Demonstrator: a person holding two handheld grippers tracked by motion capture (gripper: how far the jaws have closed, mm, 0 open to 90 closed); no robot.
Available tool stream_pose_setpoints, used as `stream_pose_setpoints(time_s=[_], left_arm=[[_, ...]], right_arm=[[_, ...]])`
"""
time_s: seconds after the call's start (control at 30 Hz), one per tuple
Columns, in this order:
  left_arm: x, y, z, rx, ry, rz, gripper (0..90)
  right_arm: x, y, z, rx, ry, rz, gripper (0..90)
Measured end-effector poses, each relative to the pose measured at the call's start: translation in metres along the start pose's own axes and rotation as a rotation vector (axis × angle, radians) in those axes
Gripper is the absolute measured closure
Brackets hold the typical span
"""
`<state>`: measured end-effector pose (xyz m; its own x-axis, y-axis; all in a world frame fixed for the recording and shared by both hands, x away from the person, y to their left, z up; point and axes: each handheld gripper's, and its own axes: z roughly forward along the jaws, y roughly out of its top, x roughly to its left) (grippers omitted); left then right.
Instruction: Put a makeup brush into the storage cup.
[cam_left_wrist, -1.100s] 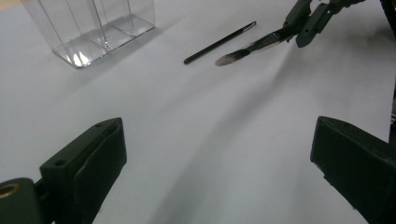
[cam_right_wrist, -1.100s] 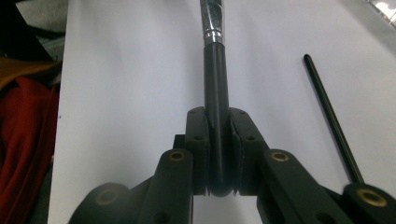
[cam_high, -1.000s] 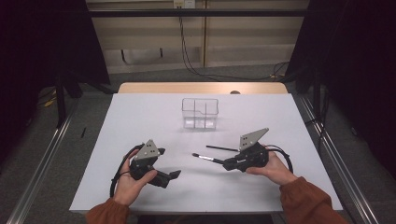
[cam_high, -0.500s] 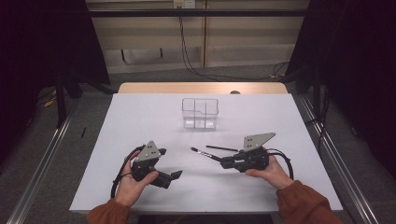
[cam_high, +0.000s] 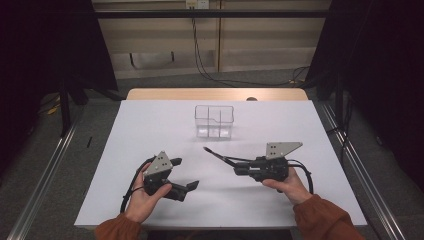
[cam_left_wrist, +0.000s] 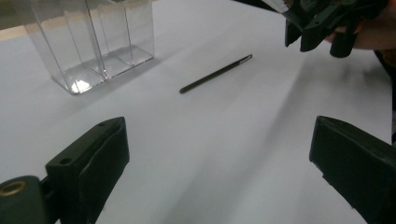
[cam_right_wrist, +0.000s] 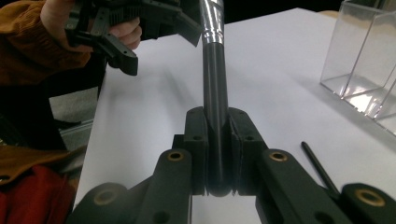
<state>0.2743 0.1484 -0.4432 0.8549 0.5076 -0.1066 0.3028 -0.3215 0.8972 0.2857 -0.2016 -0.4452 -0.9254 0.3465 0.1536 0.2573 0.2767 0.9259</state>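
Pens are the work in hand: a slim black pen with a silvery metal section (cam_right_wrist: 214, 93) sits clamped between the jaws of the right gripper (cam_right_wrist: 217, 154), its barrel running straight out ahead of the pads and, in the high view, angling up and to the left above the white table (cam_high: 150, 125). A second thin black pen (cam_left_wrist: 215, 73) lies flat on the table surface, apart from everything, between the clear plastic divided organiser box (cam_high: 214, 121) and the right gripper (cam_high: 227, 162); in the high view it seems to lie just beside the held pen, though the two are hard to separate there. The box stands upright near the table's far middle, its compartments looking bare. Nearer the person, the left gripper (cam_high: 182, 175) rests low over the table in the left hand (cam_high: 142, 197), jaws spread wide with nothing between them. Rust-orange sleeves (cam_high: 320, 220) enter from the bottom edge.
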Motion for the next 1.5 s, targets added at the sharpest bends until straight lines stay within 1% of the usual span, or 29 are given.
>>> stream_pose_setpoints(time_s=[0.07, 0.17, 0.2, 0.23, 0.3, 0.33, 0.37, 0.4, 0.43, 0.47, 0.5, 0.57, 0.63, 0.67, 0.73, 0.77, 0.87, 0.9, 0.97, 1.0, 1.07, 1.13, 1.23, 1.27, 1.3, 1.33, 1.4, 1.47, 1.5], left_arm=[[-0.001, 0.0, 0.002, -0.026, 0.003, -0.004, 6.0], [-0.002, 0.002, 0.004, -0.046, -0.007, -0.006, 5.9], [-0.003, 0.003, 0.005, -0.058, -0.025, -0.02, 5.9], [-0.004, 0.004, 0.006, -0.061, -0.024, -0.028, 6.0], [-0.005, 0.007, 0.008, -0.081, -0.044, -0.031, 6.2], [-0.005, 0.008, 0.009, -0.081, -0.047, -0.024, 6.1], [-0.007, 0.009, 0.011, -0.088, -0.05, -0.026, 6.2], [-0.008, 0.01, 0.012, -0.084, -0.064, -0.019, 6.5], [-0.009, 0.011, 0.014, -0.091, -0.093, -0.008, 7.2], [-0.01, 0.013, 0.015, -0.098, -0.096, 0.008, 7.1], [-0.012, 0.015, 0.016, -0.095, -0.085, 0.009, 7.1], [-0.013, 0.018, 0.019, -0.102, -0.091, -0.001, 7.2], [-0.013, 0.021, 0.022, -0.096, -0.105, -0.003, 9.8], [-0.014, 0.022, 0.023, -0.098, -0.103, -0.005, 11.0], [-0.015, 0.022, 0.028, -0.106, -0.115, -0.028, 12.1], [-0.016, 0.023, 0.031, -0.109, -0.124, -0.042, 14.6], [-0.017, 0.026, 0.035, -0.121, -0.128, -0.056, 16.5], [-0.017, 0.028, 0.037, -0.135, -0.13, -0.064, 18.1], [-0.018, 0.03, 0.04, -0.139, -0.141, -0.069, 21.8], [-0.019, 0.031, 0.041, -0.142, -0.137, -0.068, 23.0], [-0.021, 0.032, 0.042, -0.142, -0.147, -0.062, 25.8], [-0.022, 0.032, 0.044, -0.145, -0.145, -0.055, 27.6], [-0.021, 0.034, 0.047, -0.148, -0.144, -0.055, 30.7], [-0.022, 0.034, 0.048, -0.156, -0.143, -0.064, 31.3], [-0.022, 0.034, 0.049, -0.155, -0.15, -0.065, 33.1], [-0.022, 0.035, 0.049, -0.155, -0.146, -0.07, 34.6], [-0.022, 0.035, 0.049, -0.163, -0.155, -0.084, 40.2], [-0.022, 0.036, 0.048, -0.187, -0.14, -0.106, 41.1], [-0.021, 0.037, 0.048, -0.19, -0.137, -0.112, 40.7]], right_arm=[[0.0, 0.001, 0.0, -0.017, -0.005, 0.0, 79.9], [0.001, 0.002, 0.0, -0.027, -0.016, -0.007, 79.9], [0.001, 0.003, 0.0, -0.03, -0.019, -0.011, 79.9], [0.001, 0.003, 0.0, -0.034, -0.018, -0.01, 79.9], [0.001, 0.003, -0.001, -0.036, -0.019, -0.012, 79.9], [0.001, 0.003, -0.001, -0.037, -0.016, -0.011, 79.9], [0.002, 0.004, -0.001, -0.04, -0.013, -0.014, 79.9], [0.002, 0.004, 0.0, -0.041, -0.01, -0.017, 79.9], [0.003, 0.004, 0.0, -0.042, -0.007, -0.018, 79.9], [0.003, 0.005, 0.001, -0.04, -0.005, -0.019, 79.9], [0.004, 0.005, 0.002, -0.039, -0.004, -0.021, 79.9], [0.004, 0.005, 0.003, -0.038, 0.006, -0.025, 79.9], [0.005, 0.005, 0.004, -0.038, 0.009, -0.03, 79.9], [0.005, 0.006, 0.004, -0.037, 0.012, -0.031, 79.9], [0.006, 0.006, 0.004, -0.039, 0.013, -0.031, 79.9], [0.007, 0.007, 0.004, -0.039, 0.015, -0.035, 79.9], [0.007, 0.007, 0.005, -0.038, 0.017, -0.04, 79.9], [0.006, 0.006, 0.005, -0.036, 0.014, -0.04, 79.9], [0.005, 0.005, 0.006, -0.033, 0.013, -0.038, 79.9], [0.005, 0.005, 0.006, -0.033, 0.011, -0.036, 79.9], [0.005, 0.005, 0.007, -0.031, 0.012, -0.042, 79.9], [0.006, 0.005, 0.007, -0.031, 0.012, -0.044, 79.9], [0.006, 0.005, 0.008, -0.03, 0.013, -0.047, 79.9], [0.006, 0.005, 0.008, -0.028, 0.012, -0.048, 79.9], [0.006, 0.005, 0.008, -0.029, 0.012, -0.047, 79.9], [0.006, 0.005, 0.008, -0.03, 0.015, -0.048, 79.9], [0.006, 0.005, 0.009, -0.028, 0.017, -0.047, 79.9], [0.005, 0.004, 0.01, -0.023, 0.017, -0.045, 79.9], [0.005, 0.003, 0.01, -0.023, 0.019, -0.044, 79.9]])
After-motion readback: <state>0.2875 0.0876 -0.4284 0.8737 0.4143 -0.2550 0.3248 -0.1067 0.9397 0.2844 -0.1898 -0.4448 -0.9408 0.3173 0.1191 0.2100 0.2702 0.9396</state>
